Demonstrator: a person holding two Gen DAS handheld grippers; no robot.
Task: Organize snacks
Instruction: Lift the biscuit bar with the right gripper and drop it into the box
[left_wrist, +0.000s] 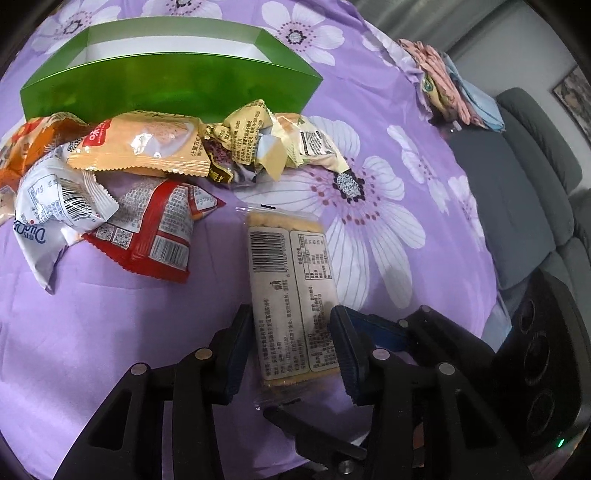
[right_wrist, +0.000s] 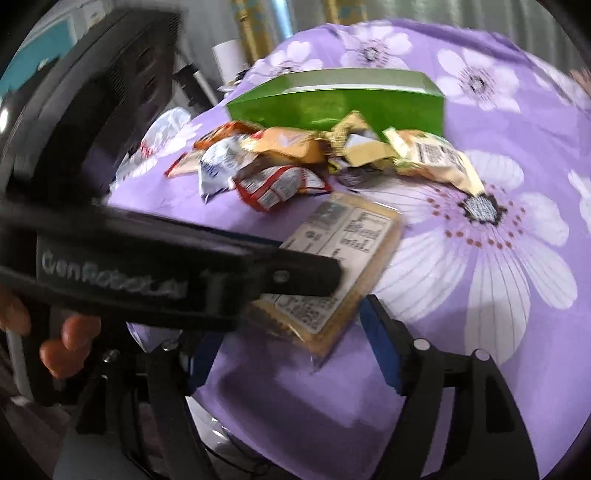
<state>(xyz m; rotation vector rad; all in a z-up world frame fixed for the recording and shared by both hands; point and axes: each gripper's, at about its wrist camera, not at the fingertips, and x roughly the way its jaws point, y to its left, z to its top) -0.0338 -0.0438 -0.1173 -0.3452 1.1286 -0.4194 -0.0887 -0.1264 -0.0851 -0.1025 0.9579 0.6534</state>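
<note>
A clear-wrapped cracker pack with a barcode label lies on the purple flowered cloth. My left gripper has a finger on each side of its near end, against its edges. In the right wrist view the same pack shows with the left gripper's arm across it. My right gripper is open and empty just short of the pack. A pile of snack packets lies in front of an open green box, which also shows in the right wrist view.
Folded patterned cloths lie at the table's far right edge. A grey sofa stands beyond that edge. A black device stands at the left in the right wrist view.
</note>
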